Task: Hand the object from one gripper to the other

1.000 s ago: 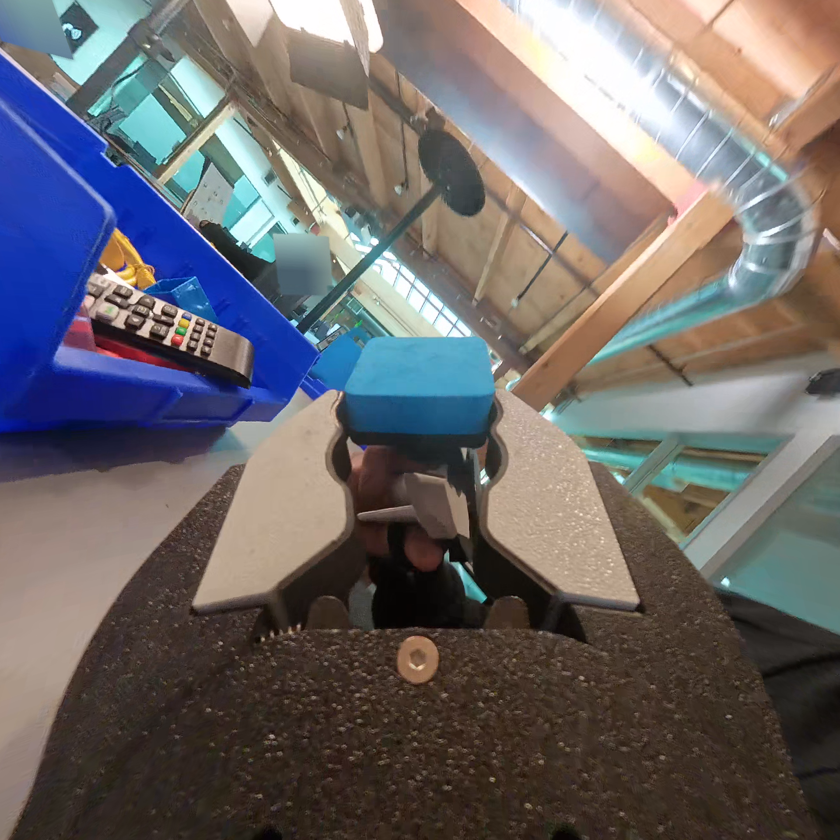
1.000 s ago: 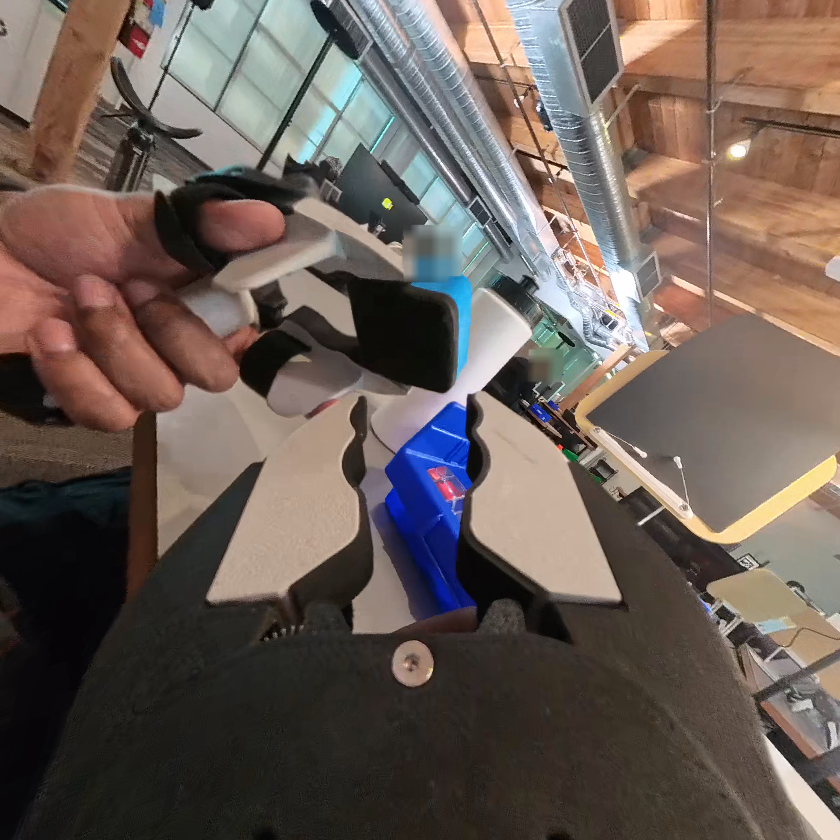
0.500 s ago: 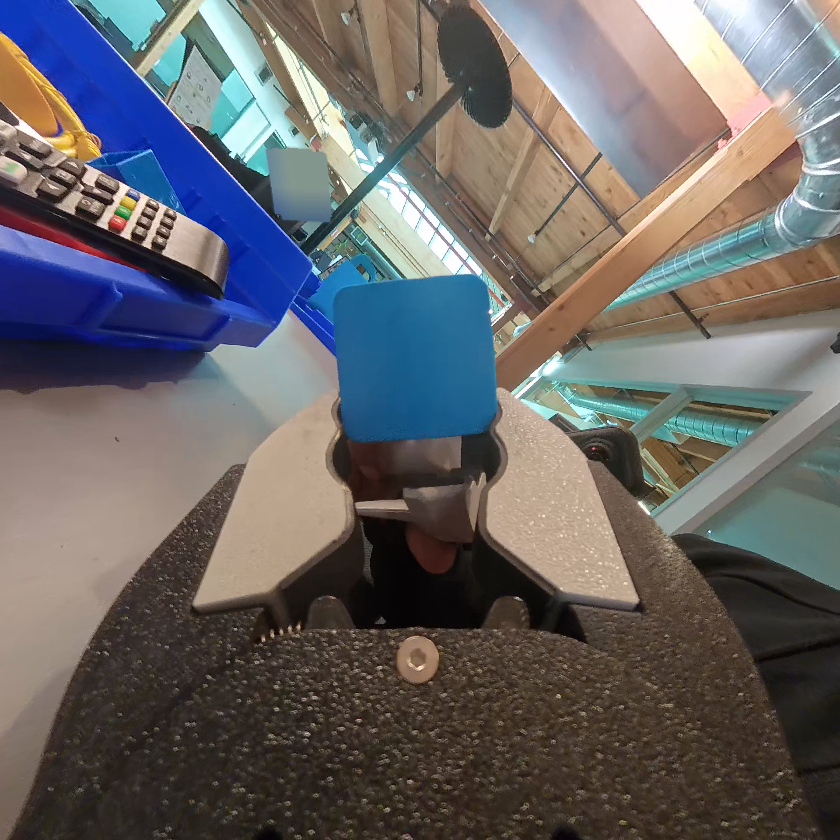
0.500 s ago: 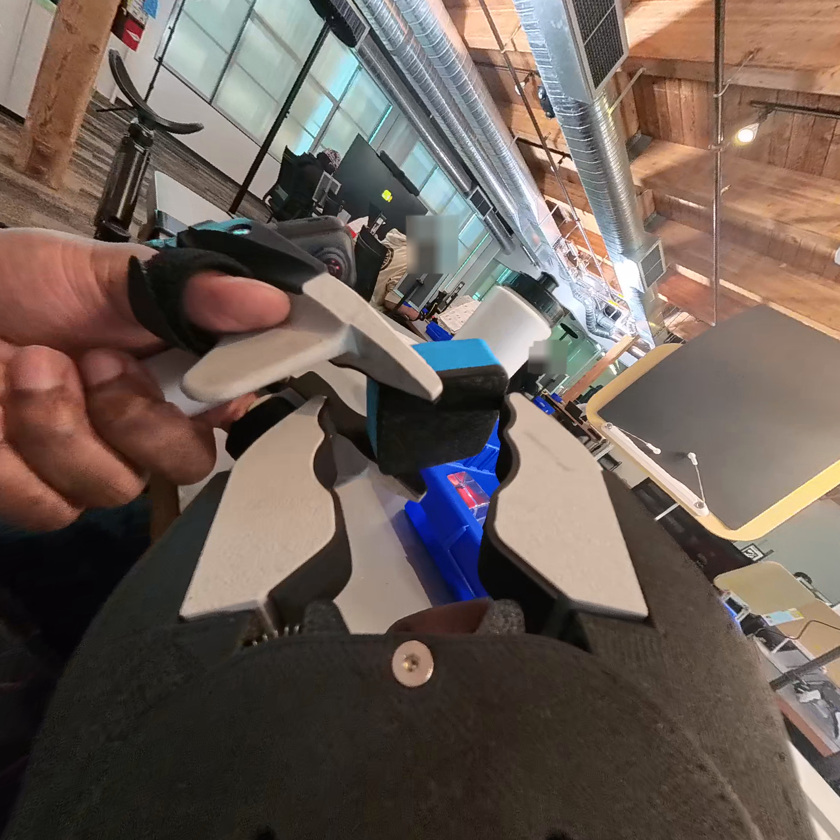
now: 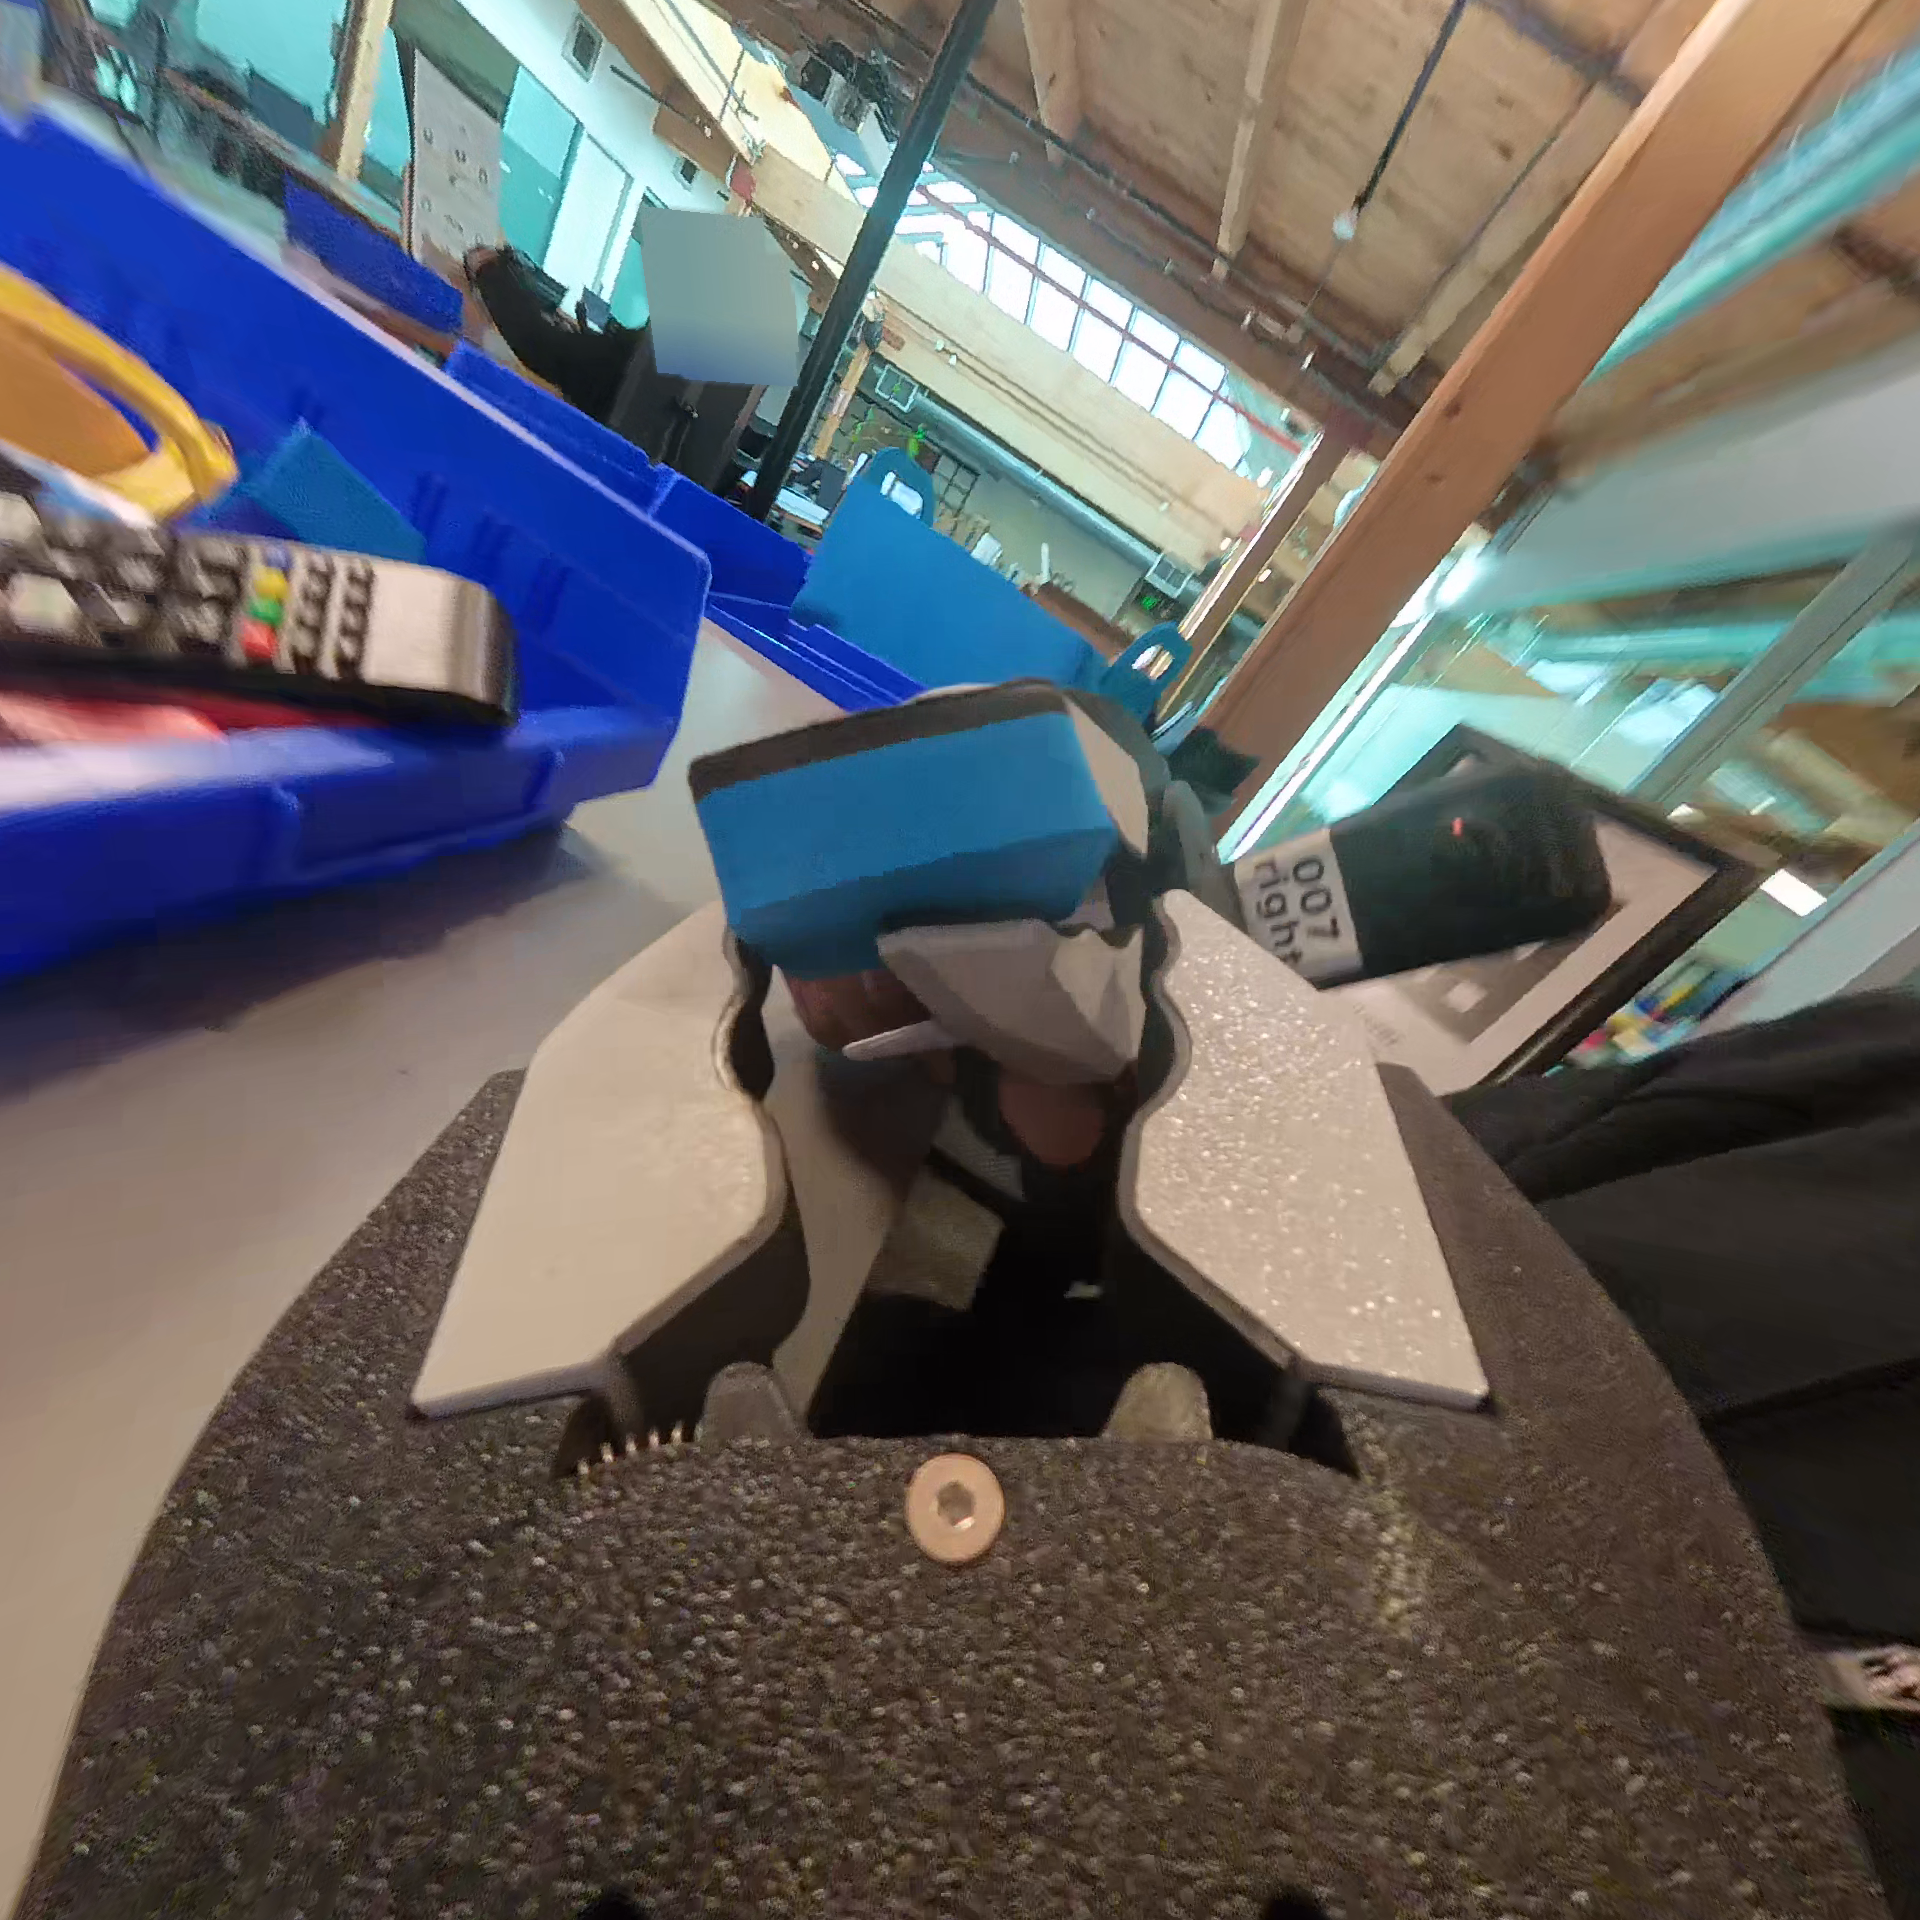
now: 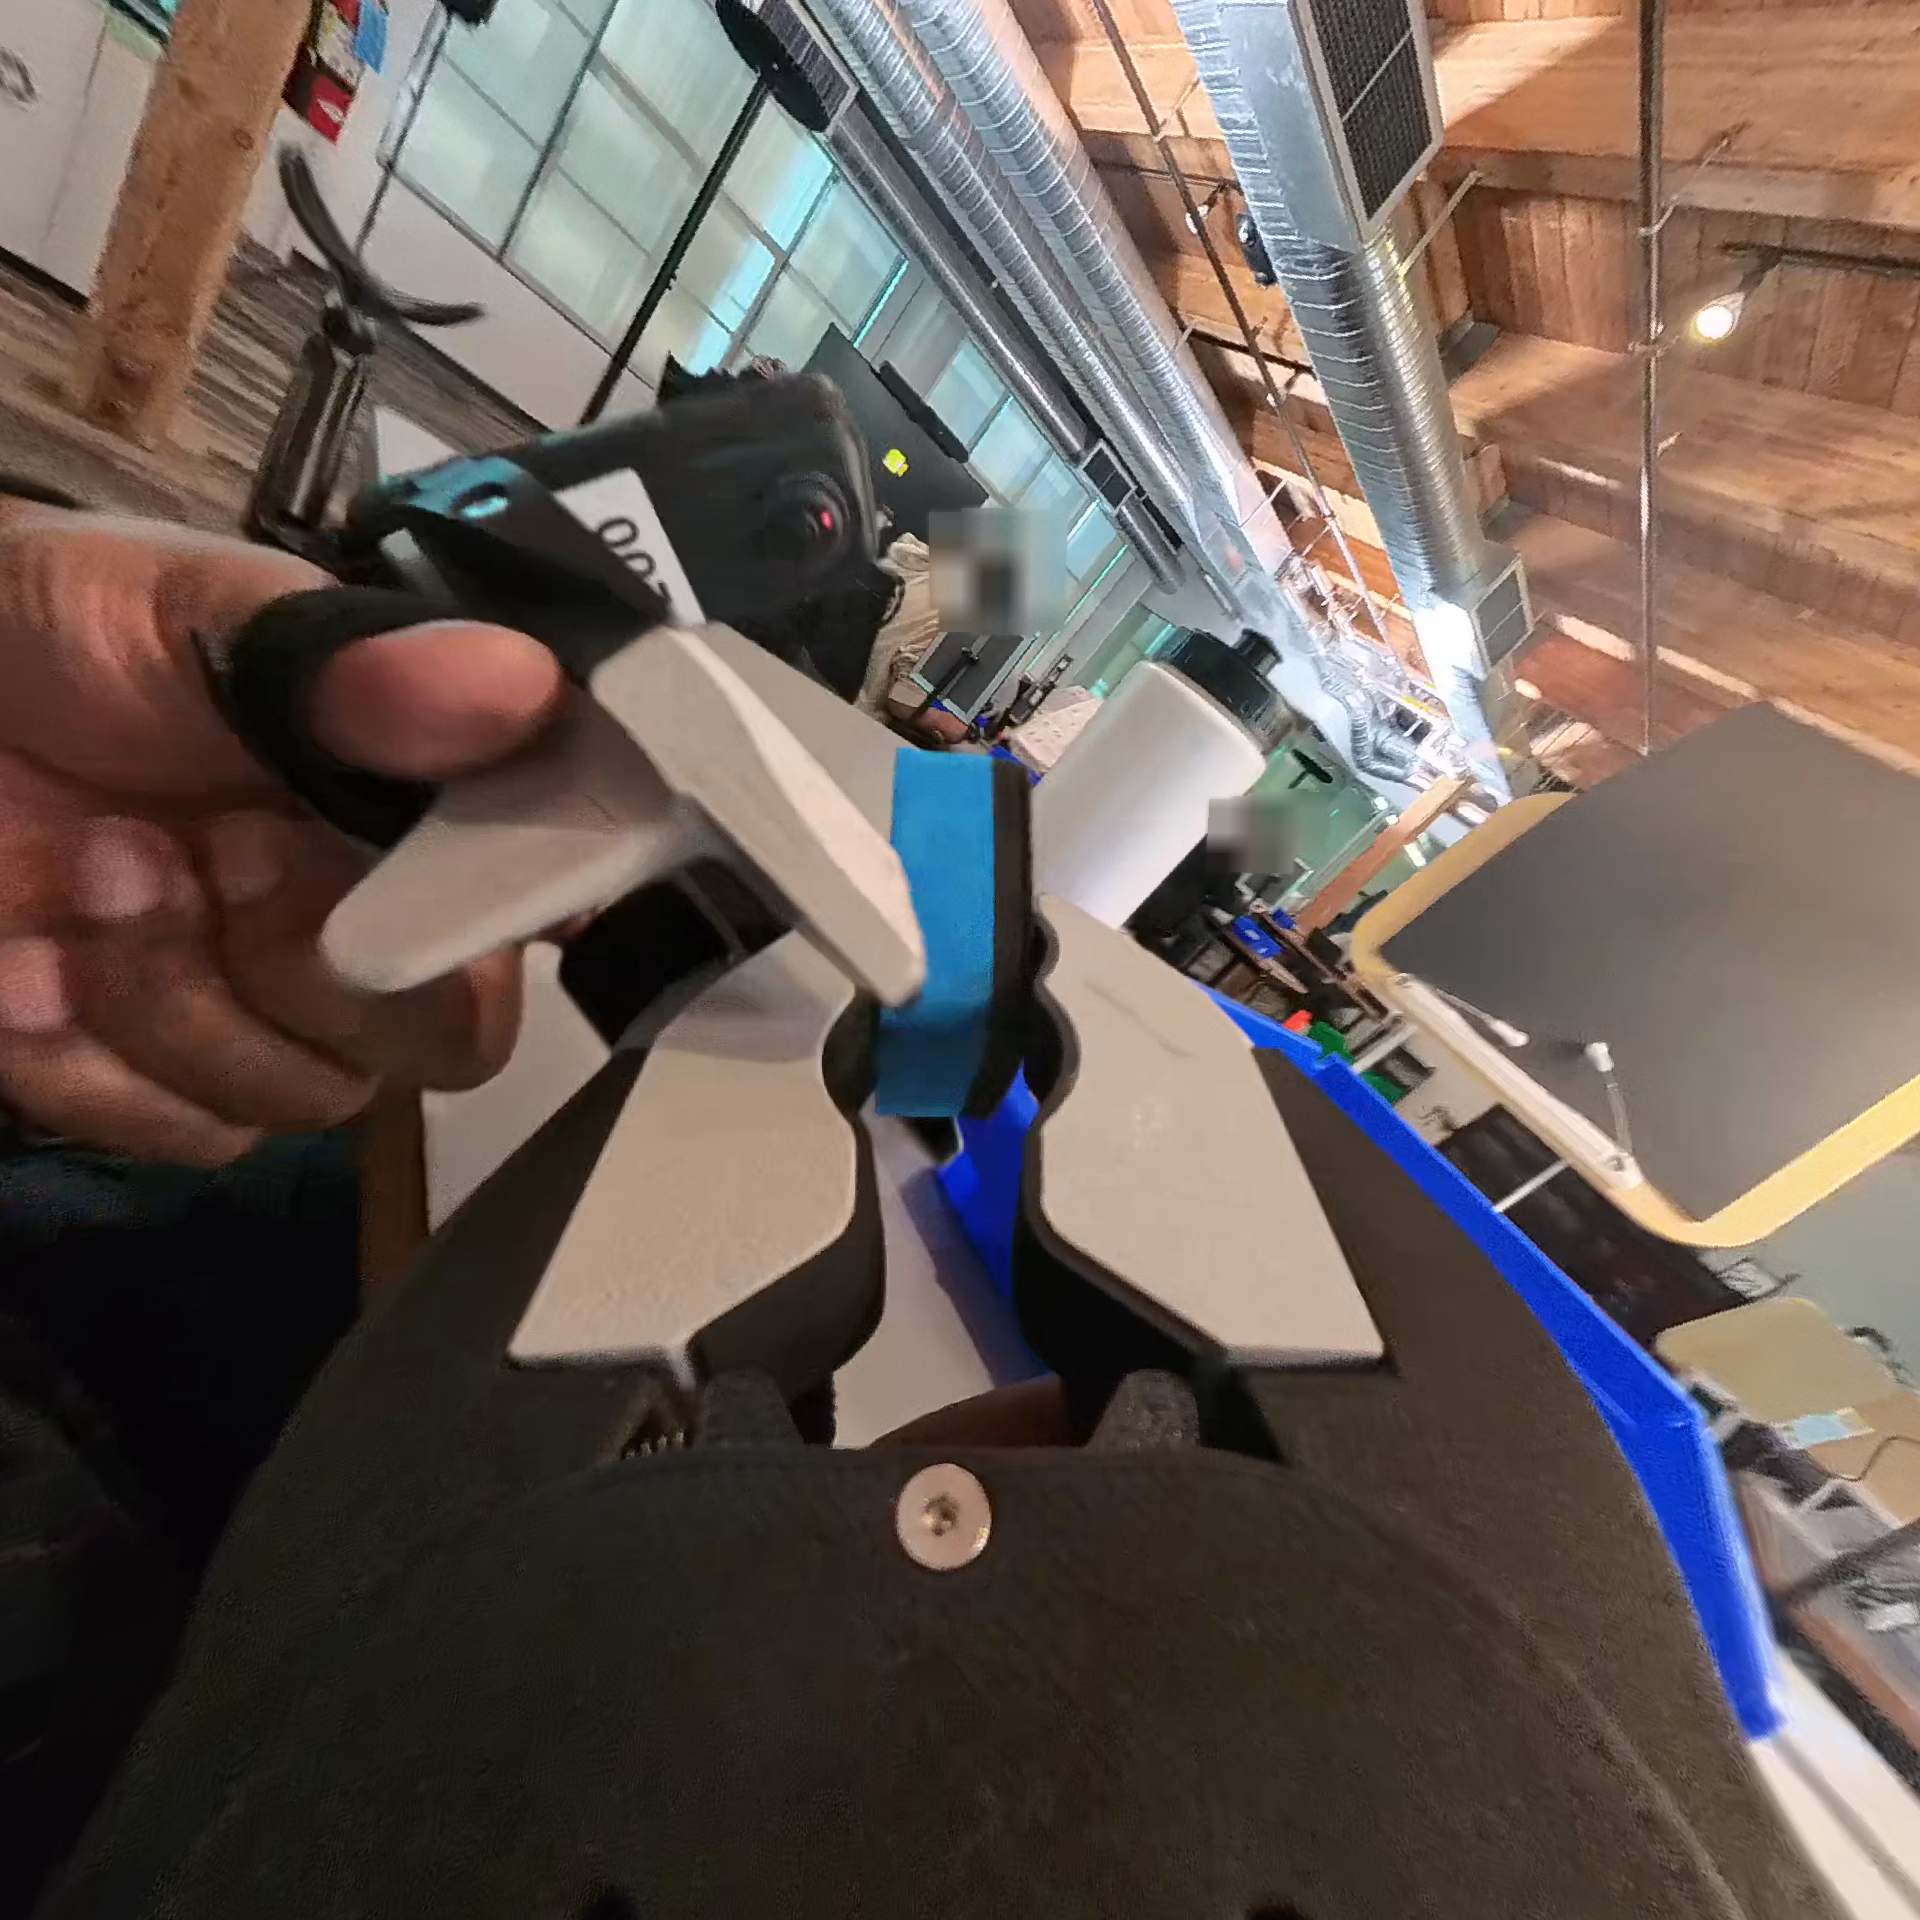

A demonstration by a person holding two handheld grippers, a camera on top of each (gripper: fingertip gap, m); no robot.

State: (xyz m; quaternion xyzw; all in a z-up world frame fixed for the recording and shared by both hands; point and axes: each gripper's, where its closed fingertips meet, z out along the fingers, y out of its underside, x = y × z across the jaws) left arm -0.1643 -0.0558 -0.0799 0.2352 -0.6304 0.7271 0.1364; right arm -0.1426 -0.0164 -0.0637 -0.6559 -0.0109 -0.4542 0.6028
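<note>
- Underneath, a pale grey table (image 5: 208, 1143) is seen, with the blue bin (image 5: 436, 499) set on it. The bin is taken as the reference mark for all places below.
- Left gripper (image 5: 951, 925): noted in front of the blue bin's open side and clear of it, raised above the table. Its jaws are spread wide, and nothing is clamped between them in its own view.
- Right gripper (image 6: 945, 1029): recorded facing the left gripper, in front of the bin. Its jaws are drawn narrow and closed onto the sponge block, with one fingertip pressed to each broad face.
- A hand (image 6: 208, 831) is seen around the left gripper's handle, on the side away from the bin, with one finger passed through a black loop.
- A white bottle (image 6: 1143, 800) is noted upright beyond the bin's far end. Its base is hidden.
- A black remote control (image 5: 312, 623) is seen lying flat inside the bin, its end reaching the bin's low front lip.
- Sponge block (image 6: 935, 914): blue foam with a black layer on one face, held in the air in front of the bin and near it, not touching bin or table.
- From the left wrist camera the sponge block (image 5: 894, 831) appears just past the left gripper's tips. One left finger (image 6: 769, 831) is laid across the blue face, but contact cannot be told.
</note>
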